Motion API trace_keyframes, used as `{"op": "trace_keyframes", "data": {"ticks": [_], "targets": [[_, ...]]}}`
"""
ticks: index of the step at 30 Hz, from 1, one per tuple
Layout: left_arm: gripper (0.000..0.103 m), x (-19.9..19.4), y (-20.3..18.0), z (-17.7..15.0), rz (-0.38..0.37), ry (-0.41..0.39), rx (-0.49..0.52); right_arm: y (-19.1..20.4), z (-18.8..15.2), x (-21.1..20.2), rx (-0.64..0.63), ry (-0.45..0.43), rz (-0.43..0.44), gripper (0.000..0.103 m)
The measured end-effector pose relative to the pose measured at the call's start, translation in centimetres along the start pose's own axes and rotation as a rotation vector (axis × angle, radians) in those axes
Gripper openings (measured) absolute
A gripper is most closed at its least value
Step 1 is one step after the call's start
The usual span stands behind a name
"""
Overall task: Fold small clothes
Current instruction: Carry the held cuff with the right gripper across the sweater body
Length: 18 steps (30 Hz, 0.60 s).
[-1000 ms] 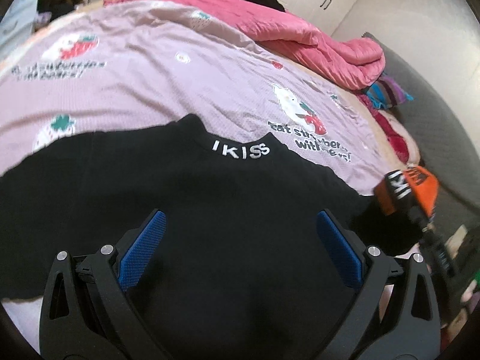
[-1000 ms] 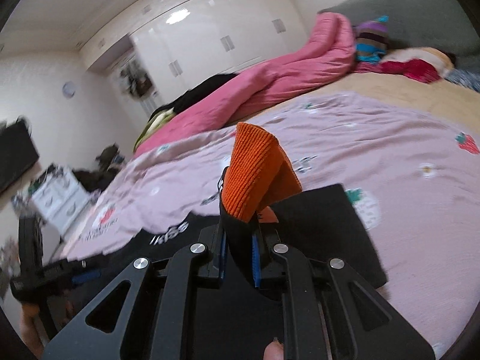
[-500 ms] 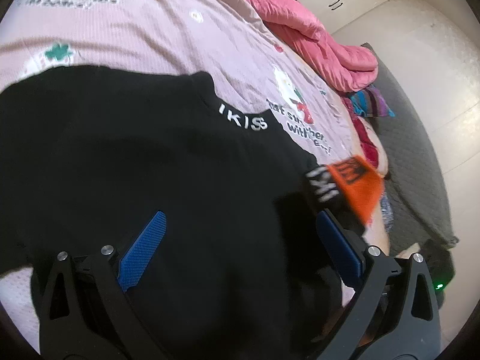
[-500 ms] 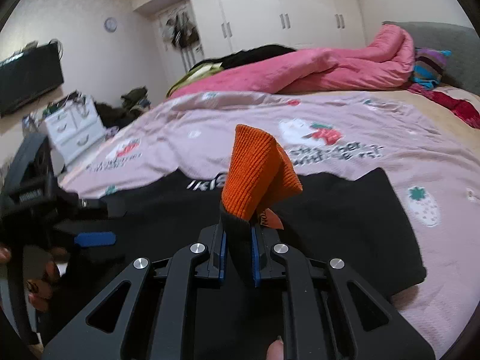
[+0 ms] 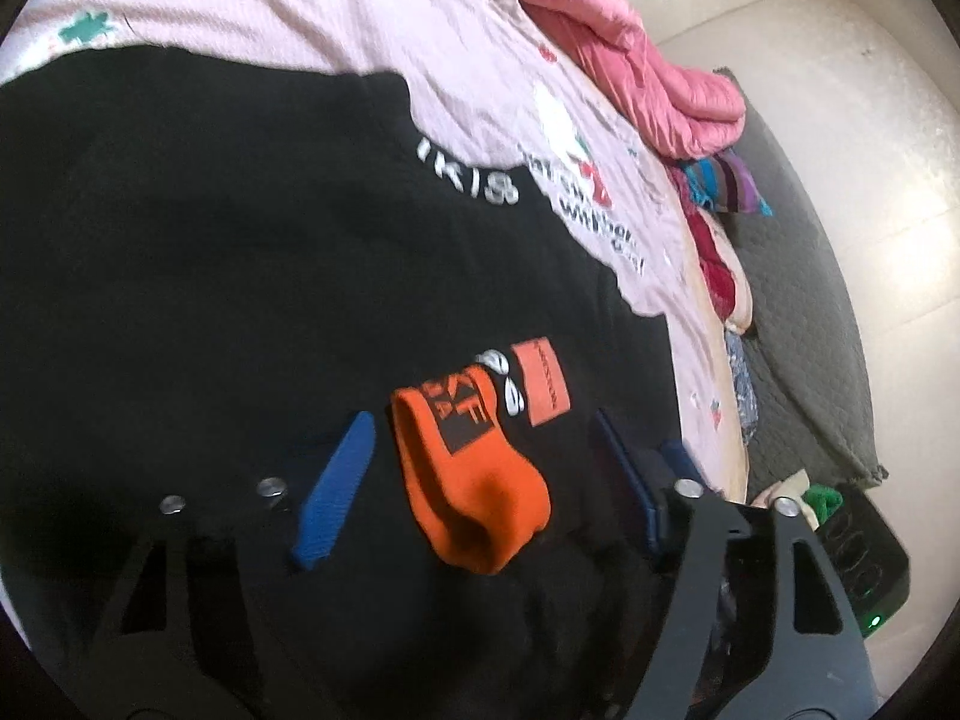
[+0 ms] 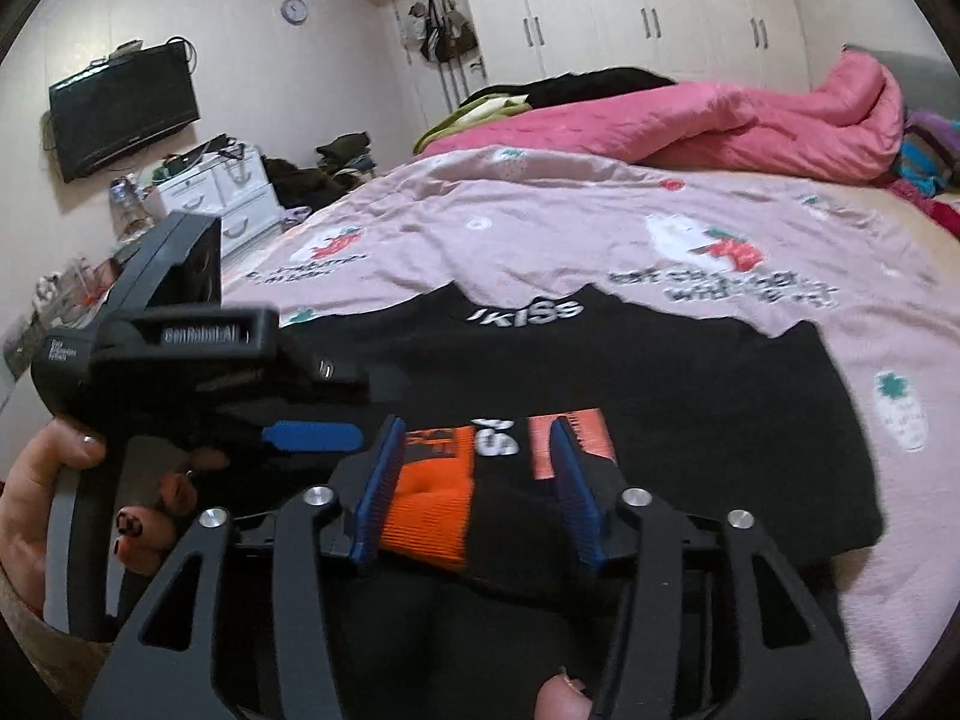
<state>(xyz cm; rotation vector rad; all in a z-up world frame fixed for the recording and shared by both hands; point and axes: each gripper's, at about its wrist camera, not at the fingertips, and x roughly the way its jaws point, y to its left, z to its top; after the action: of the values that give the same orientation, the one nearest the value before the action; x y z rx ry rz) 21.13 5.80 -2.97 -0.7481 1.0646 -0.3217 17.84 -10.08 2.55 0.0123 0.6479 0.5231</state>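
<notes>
A black sweater (image 5: 210, 252) with white "IKISS" lettering at the collar lies spread on the bed; it also shows in the right wrist view (image 6: 690, 372). Its orange cuff (image 5: 474, 480) lies folded over onto the black body, also seen in the right wrist view (image 6: 432, 510). My left gripper (image 5: 480, 462) is open, its blue pads either side of the cuff. My right gripper (image 6: 474, 480) is open, its pads standing on either side of the cuff and the sleeve's black fabric.
The pink printed bedsheet (image 6: 540, 228) covers the bed. A rumpled pink duvet (image 6: 720, 120) lies at the far side, with striped clothing (image 5: 726, 180) near a grey headboard (image 5: 798, 324). A white drawer unit (image 6: 216, 192) and a wall TV (image 6: 120, 108) stand left.
My right gripper has opened and let go of the orange cuff, which now lies on the sweater's body. The left gripper has moved in over the cuff.
</notes>
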Motion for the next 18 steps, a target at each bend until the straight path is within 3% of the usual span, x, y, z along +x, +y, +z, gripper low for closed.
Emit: {"op": "trace_keyframes", "data": {"ticks": [5, 11, 12, 14, 18], "targets": [[0.055, 1.8, -0.4, -1.0, 0.035, 0.050, -0.002, -2.9, 0.0, -0.4, 0.063, 0.004, -0.071, 0.052], [0.043, 2.4, -0.6, -1.1, 0.107, 0.007, -0.029, -5.7, -0.1, -1.0, 0.138, 0.000, -0.118, 0.053], [0.038, 2.5, -0.7, -1.1, 0.112, 0.000, -0.029, -6.1, -0.1, -1.1, 0.147, -0.003, -0.128, 0.053], [0.018, 2.7, -0.8, -0.9, 0.121, -0.009, -0.031, -6.8, -0.1, -1.4, 0.162, -0.009, -0.136, 0.053], [0.006, 2.0, -1.6, -0.5, 0.085, -0.045, -0.014, -8.2, -0.1, -1.8, 0.192, -0.010, -0.153, 0.053]]}}
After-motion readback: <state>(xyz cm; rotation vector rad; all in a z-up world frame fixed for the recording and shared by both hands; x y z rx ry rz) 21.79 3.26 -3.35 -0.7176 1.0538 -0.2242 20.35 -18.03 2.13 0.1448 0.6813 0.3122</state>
